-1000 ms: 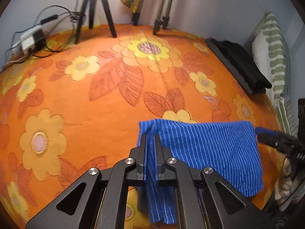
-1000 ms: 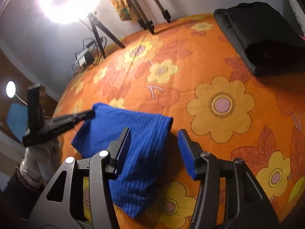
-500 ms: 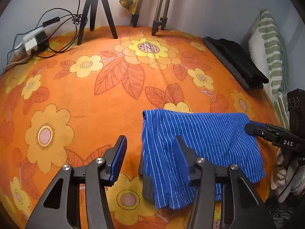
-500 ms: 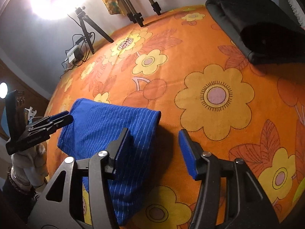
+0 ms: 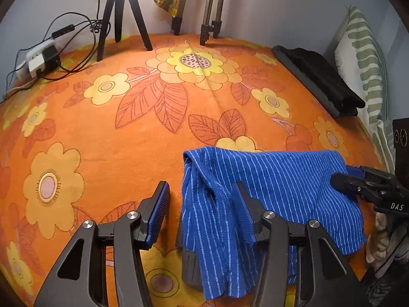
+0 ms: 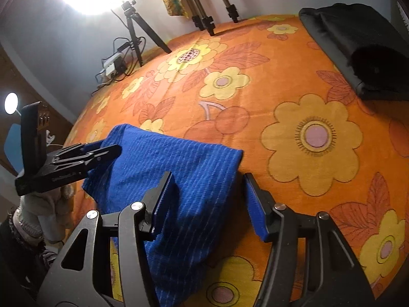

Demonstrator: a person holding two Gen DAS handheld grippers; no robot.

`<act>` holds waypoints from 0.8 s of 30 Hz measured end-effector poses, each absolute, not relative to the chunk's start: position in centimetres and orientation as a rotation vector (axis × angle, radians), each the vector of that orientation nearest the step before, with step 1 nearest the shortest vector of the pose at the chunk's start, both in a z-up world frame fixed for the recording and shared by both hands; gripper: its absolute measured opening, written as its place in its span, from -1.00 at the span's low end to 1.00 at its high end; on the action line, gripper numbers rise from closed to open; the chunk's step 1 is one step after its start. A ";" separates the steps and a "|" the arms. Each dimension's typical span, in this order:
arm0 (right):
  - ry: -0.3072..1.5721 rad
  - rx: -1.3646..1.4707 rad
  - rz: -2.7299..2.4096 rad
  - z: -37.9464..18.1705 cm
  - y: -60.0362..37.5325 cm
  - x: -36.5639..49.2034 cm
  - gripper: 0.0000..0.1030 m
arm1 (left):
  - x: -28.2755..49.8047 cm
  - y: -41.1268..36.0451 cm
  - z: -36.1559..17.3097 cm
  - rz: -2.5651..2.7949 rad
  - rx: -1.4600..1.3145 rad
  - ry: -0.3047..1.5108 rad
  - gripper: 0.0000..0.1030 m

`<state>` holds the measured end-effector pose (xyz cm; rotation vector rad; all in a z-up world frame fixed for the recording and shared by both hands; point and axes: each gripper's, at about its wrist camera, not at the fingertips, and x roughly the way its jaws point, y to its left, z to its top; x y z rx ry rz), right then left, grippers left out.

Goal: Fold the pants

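I am looking across the bed (image 5: 127, 133), which is wearing an orange cover printed with yellow flowers and red-brown leaves and filling nearly all of both views. Along its far edge tripods (image 5: 122, 18) are standing, with a power strip (image 5: 41, 58) and tangled cables sitting at the far left corner. A folded black garment (image 5: 324, 79) is lying along the right edge, and a green-striped pillow (image 5: 363, 58) is leaning just beyond it.

The pants (image 5: 268, 192) are resting near the bed's near right corner. They are bright blue with thin pale stripes, folded into a rough rectangle, with one darker layer peeking out underneath at the near end. The fabric is bunching into a small ridge at the far left corner of the fold, and the near end is draping toward the bed's near edge.

My left gripper (image 5: 202, 204) is hanging wide open over the left side of the pants, one finger above bare cover, the other above the cloth. My right gripper (image 6: 207, 194) is also spread wide, straddling the right edge of the pants (image 6: 179, 168), holding nothing.
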<state>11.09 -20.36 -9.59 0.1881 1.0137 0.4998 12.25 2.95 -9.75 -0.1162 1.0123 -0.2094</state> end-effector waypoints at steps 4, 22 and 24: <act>1.016 0.175 0.513 -9.7 -19.7 10.9 -0.20 | 12.4 2.6 -9.8 -0.218 -0.126 1.011 -0.54; 0.968 0.140 0.512 -8.2 -18.4 10.1 -0.77 | 11.4 2.3 -8.7 -0.190 -0.129 0.963 -0.86; 0.959 0.129 0.510 -7.9 -18.3 10.0 -0.77 | 11.2 2.1 -8.3 -0.189 -0.118 0.948 -0.87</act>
